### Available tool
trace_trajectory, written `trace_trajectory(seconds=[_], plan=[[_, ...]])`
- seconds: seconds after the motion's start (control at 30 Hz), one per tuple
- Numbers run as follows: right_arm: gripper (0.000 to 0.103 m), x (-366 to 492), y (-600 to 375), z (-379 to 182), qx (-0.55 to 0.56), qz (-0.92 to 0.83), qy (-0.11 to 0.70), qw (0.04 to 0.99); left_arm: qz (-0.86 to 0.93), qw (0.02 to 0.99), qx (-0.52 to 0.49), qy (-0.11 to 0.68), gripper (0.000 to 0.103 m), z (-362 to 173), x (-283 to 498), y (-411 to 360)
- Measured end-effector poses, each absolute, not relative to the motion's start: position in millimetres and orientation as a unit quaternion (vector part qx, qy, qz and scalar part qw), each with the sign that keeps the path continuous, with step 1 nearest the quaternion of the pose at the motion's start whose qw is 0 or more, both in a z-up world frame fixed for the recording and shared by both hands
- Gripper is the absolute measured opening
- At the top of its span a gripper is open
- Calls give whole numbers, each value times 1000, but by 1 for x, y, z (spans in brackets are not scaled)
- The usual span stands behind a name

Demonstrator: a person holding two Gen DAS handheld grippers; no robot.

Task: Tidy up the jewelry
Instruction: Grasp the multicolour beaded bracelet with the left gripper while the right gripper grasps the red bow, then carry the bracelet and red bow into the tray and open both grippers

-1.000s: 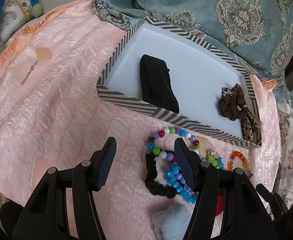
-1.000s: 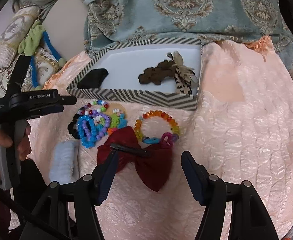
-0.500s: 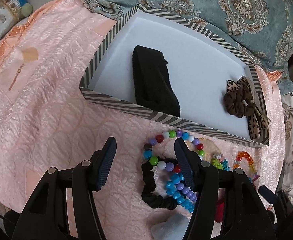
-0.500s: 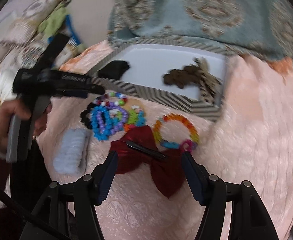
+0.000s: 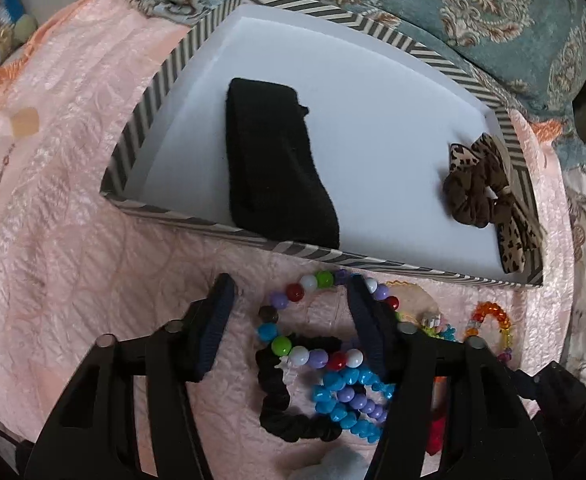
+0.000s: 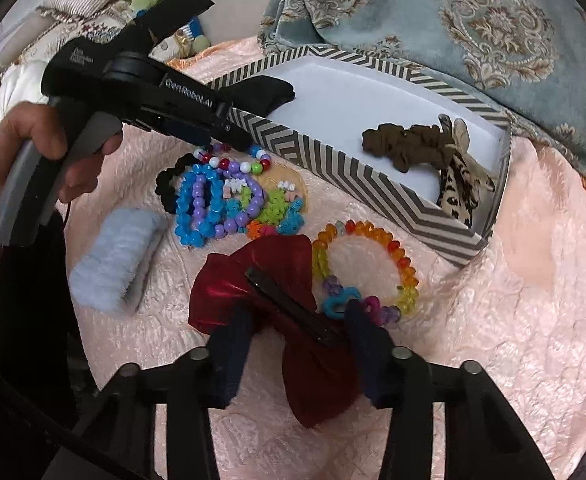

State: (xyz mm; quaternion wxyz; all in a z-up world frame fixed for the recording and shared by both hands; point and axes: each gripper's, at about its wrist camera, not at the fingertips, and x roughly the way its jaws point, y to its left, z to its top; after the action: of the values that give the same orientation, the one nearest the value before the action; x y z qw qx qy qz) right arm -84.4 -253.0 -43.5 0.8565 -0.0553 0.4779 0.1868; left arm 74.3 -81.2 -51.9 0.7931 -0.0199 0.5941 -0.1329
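Note:
A striped box (image 5: 141, 128) (image 6: 357, 172) with a white floor holds a black headband (image 5: 277, 164) and a leopard scrunchie (image 5: 481, 188) (image 6: 417, 148). In front of it lie a multicolour bead bracelet (image 5: 305, 284), a black scrunchie (image 5: 277, 400), blue-purple bead bracelets (image 6: 201, 204) and an orange bead bracelet (image 6: 365, 264). My left gripper (image 5: 291, 292) is open over the multicolour bracelet. My right gripper (image 6: 297, 328) is open, its fingers either side of a dark red bow clip (image 6: 261, 276).
Everything lies on a pink quilted cover (image 6: 513, 320). A light blue fuzzy band (image 6: 113, 256) lies left of the bow. A teal patterned blanket (image 5: 473, 12) is bunched behind the box. Pillows (image 6: 93, 4) sit at far left.
My left gripper has moved forward toward the box, over the bead bracelet. My right gripper has moved forward and down so that its fingers now flank the red bow.

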Motion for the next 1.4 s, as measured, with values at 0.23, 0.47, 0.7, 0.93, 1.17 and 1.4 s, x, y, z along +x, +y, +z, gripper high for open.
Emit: trace_trajectory(seconds=[0.23, 0.47, 0.7, 0.93, 1.17, 1.4], plan=[[18, -89, -252, -38, -24, 199, 475, 857, -136, 799, -15, 586, 11, -51, 76, -82], [17, -101, -260, -17, 40, 203, 449, 869, -153, 821, -24, 550, 6, -18, 62, -70], [17, -109, -265, -6, 70, 196, 438, 875, -147, 814, -21, 561, 8, -17, 62, -72], [17, -116, -264, -4, 70, 192, 438, 875, -125, 802, -12, 584, 36, -48, 68, -78], [17, -115, -265, -2, 83, 192, 434, 876, -128, 806, -17, 577, 9, -53, 67, -73], [17, -111, -261, 4, 92, 190, 426, 880, -149, 830, -38, 536, 9, -8, 55, -59]])
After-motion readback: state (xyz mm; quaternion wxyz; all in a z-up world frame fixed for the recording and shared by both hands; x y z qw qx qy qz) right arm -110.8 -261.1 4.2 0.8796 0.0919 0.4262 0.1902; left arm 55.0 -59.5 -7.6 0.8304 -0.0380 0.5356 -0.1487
